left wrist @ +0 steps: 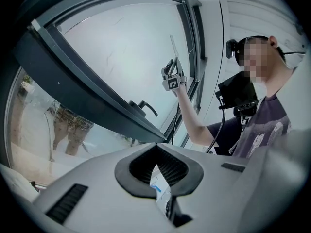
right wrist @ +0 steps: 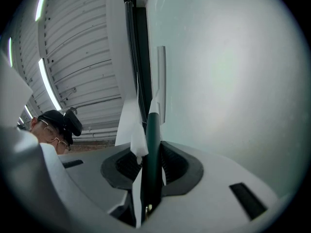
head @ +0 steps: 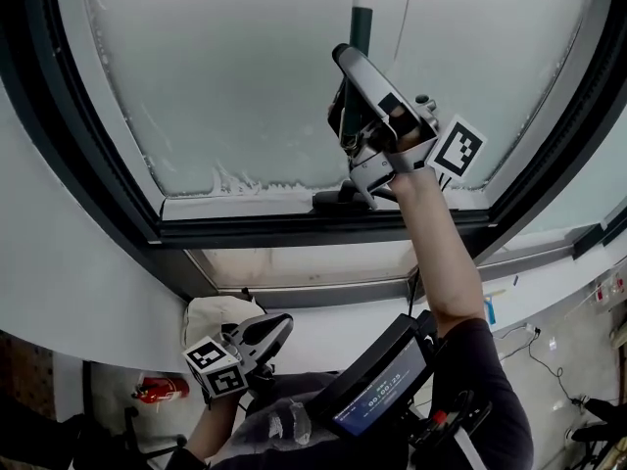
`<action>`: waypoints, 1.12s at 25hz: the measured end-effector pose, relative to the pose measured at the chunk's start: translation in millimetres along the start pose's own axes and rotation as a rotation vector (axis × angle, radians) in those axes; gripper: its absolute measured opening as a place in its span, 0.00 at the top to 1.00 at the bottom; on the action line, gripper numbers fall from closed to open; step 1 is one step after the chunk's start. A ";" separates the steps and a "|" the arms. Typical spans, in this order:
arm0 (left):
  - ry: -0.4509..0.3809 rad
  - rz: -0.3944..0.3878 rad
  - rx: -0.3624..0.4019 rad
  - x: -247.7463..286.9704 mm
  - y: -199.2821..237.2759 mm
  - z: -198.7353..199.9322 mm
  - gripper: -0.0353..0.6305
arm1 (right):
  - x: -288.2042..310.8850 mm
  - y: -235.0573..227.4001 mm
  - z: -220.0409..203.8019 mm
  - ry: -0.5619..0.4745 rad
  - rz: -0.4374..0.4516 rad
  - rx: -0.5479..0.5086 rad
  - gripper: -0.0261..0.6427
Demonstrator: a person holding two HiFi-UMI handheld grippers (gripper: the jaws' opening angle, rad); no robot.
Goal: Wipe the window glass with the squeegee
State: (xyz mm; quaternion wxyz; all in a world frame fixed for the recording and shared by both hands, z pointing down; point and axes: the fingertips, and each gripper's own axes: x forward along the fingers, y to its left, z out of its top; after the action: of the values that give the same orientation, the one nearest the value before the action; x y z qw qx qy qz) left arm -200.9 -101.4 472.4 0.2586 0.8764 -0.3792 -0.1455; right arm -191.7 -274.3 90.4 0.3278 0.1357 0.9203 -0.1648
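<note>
The squeegee has a dark green handle and a pale blade lying against the frosted window glass. My right gripper is raised high and shut on that handle; the blade is cut off above the head view. A line of white suds runs along the pane's lower edge. My left gripper hangs low near my body, jaws together. A white and blue scrap shows in the slit between them; whether it is gripped I cannot tell.
A dark window frame surrounds the pane, with a black latch handle just under my right gripper. A second pane lies below. A black screen unit hangs at my chest, a red extinguisher at lower left.
</note>
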 end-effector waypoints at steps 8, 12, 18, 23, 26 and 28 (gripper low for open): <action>0.012 -0.009 -0.004 -3.5 -1.9 -8.8 0.94 | -19.6 -3.6 -20.0 -0.004 -0.023 0.017 0.82; 0.021 0.003 -0.012 -4.1 -4.9 -9.8 0.94 | -32.6 -3.9 -31.4 -0.007 -0.039 0.031 0.82; 0.046 0.005 -0.020 -7.0 -8.4 -19.0 0.94 | -49.3 -5.3 -49.7 -0.007 -0.059 0.049 0.82; 0.059 0.009 -0.024 -9.7 -5.0 -32.8 0.94 | -67.9 -6.8 -74.8 -0.015 -0.073 0.067 0.82; 0.067 0.011 -0.028 -8.8 -9.1 -29.1 0.94 | -71.5 -8.6 -78.5 -0.023 -0.085 0.081 0.82; 0.069 0.013 -0.030 -8.5 -12.0 -26.8 0.94 | -73.6 -9.3 -80.5 -0.025 -0.093 0.090 0.82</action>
State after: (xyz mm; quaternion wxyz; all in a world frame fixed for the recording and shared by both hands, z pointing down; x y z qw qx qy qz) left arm -187.5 -79.0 488.2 0.2855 0.8746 -0.3734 -0.1193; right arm -185.0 -261.6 199.0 0.3248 0.1050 0.9132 -0.2226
